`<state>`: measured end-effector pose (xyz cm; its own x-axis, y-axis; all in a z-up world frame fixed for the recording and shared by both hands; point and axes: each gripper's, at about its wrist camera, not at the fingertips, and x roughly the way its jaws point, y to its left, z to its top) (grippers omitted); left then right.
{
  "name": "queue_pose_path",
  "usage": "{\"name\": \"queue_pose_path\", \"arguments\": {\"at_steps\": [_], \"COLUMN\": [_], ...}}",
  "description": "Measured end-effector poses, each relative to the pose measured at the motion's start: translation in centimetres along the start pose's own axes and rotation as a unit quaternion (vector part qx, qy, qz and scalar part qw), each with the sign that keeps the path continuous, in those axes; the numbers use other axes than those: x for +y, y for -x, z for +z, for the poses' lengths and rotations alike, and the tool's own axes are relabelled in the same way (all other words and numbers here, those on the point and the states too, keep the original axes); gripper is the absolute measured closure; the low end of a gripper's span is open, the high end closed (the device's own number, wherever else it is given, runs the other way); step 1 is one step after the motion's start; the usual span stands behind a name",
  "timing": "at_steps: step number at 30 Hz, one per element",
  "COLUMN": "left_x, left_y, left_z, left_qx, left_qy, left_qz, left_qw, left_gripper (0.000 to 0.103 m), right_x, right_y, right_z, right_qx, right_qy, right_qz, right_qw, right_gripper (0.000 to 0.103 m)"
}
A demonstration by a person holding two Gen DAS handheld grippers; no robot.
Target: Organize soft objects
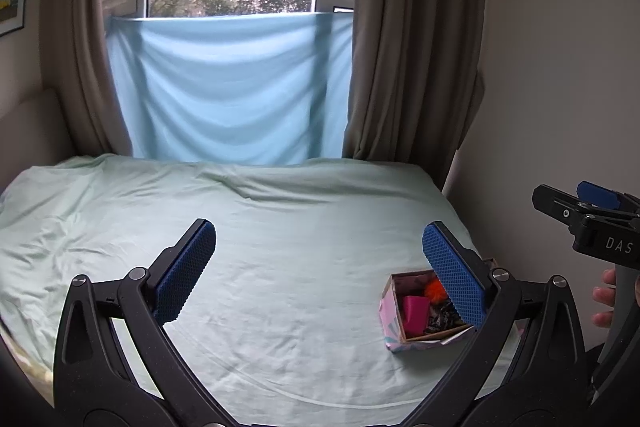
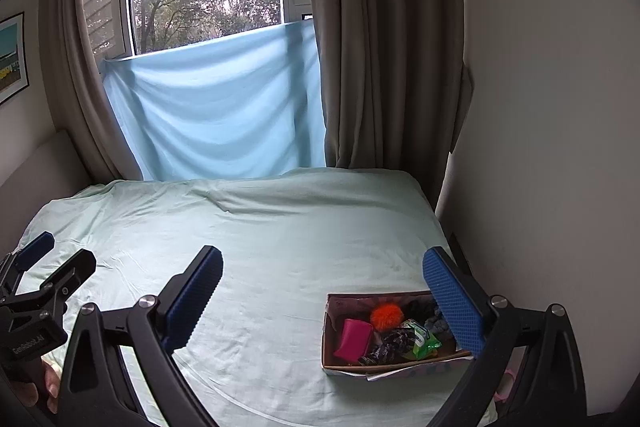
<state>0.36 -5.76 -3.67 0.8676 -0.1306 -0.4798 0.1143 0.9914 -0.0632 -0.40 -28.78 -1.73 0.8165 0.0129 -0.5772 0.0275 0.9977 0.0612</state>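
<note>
A small patterned cardboard box point(image 2: 332, 367) sits on the pale green bed sheet point(image 2: 260, 247) at the near right. It holds a pink pouch point(image 2: 353, 339), an orange pom-pom point(image 2: 385, 317), a dark patterned cloth point(image 2: 386, 345), a green packet point(image 2: 424, 341) and a bluish soft item point(image 2: 436, 321). The box also shows in the left wrist view point(image 1: 390, 323). My right gripper point(image 2: 322, 283) is open and empty above the bed, its right finger over the box's far right corner. My left gripper point(image 1: 319, 251) is open and empty, left of the box.
A light blue cloth point(image 1: 228, 87) hangs over the window sill behind the bed, between grey-brown curtains point(image 1: 412, 35). A white wall point(image 2: 540, 147) runs along the bed's right side. A padded headboard point(image 1: 32, 131) stands at the left.
</note>
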Motion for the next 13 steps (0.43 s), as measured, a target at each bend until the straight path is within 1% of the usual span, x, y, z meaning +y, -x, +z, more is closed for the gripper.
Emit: {"name": "queue_pose_path", "arguments": {"at_steps": [4, 7, 13], "left_x": [-0.1, -0.2, -0.4], "left_y": [-0.2, -0.6, -1.3], "left_z": [0.0, -0.1, -0.1], "left_qx": [-0.002, 0.003, 0.005], "left_qy": [-0.001, -0.001, -0.018], "left_qz": [0.001, -0.001, 0.013], "left_qw": [1.0, 1.0, 0.9997], "left_gripper": [0.0, 0.0, 0.0], "right_x": [-0.1, -0.1, -0.2], "right_y": [-0.2, -0.5, -1.3], "right_z": [0.0, 0.1, 0.3], "right_qx": [0.001, 0.004, 0.016], "right_qy": [0.001, 0.002, 0.0], "right_qz": [0.001, 0.002, 0.003], "right_qw": [1.0, 1.0, 1.0], "right_gripper": [0.003, 0.003, 0.003]}}
